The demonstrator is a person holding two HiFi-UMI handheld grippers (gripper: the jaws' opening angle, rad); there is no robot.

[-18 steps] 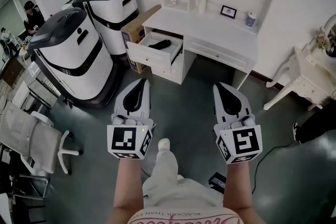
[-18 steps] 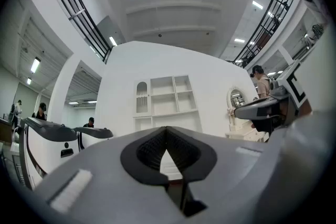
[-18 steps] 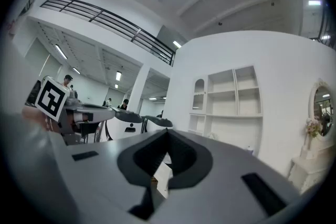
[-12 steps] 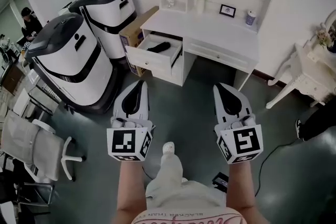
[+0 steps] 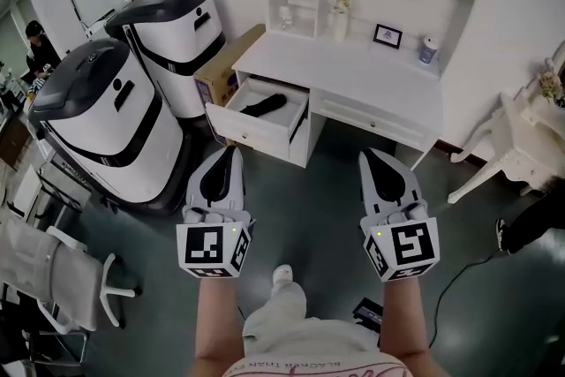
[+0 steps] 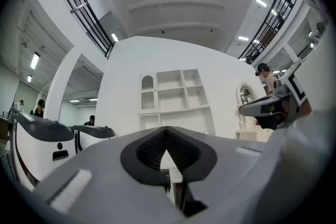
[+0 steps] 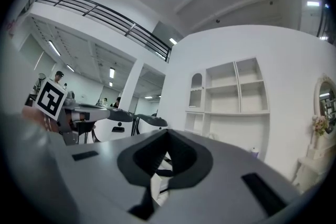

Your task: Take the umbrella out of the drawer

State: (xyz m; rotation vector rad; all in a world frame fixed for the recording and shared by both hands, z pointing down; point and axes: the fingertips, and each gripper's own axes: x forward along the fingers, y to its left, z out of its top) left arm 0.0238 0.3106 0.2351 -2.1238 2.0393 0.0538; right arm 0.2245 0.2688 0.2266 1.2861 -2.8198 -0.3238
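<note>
A folded black umbrella (image 5: 265, 105) lies in the open top-left drawer (image 5: 252, 130) of the white desk (image 5: 353, 75), seen in the head view. Both grippers are held level over the grey floor, well short of the desk, and point towards it. My left gripper (image 5: 230, 151) is shut with nothing in it, its tip below the drawer's front in the picture. My right gripper (image 5: 369, 155) is also shut and holds nothing, in line with the desk's kneehole. In the left gripper view the shut jaws (image 6: 167, 129) face the desk's shelf unit (image 6: 176, 94); the right gripper view shows its jaws (image 7: 168, 132) closed as well.
Two big white-and-black machines (image 5: 93, 115) (image 5: 177, 31) stand left of the desk, with a cardboard box (image 5: 225, 57) between them and the drawer. A white office chair (image 5: 44, 265) is at lower left, a white chair (image 5: 508, 146) at right. A black device (image 5: 366, 311) and cable lie on the floor.
The desk and drawer have grown larger and slid lower in the head view as the person walked towards them. Both grippers keep their pose and stay shut.
</note>
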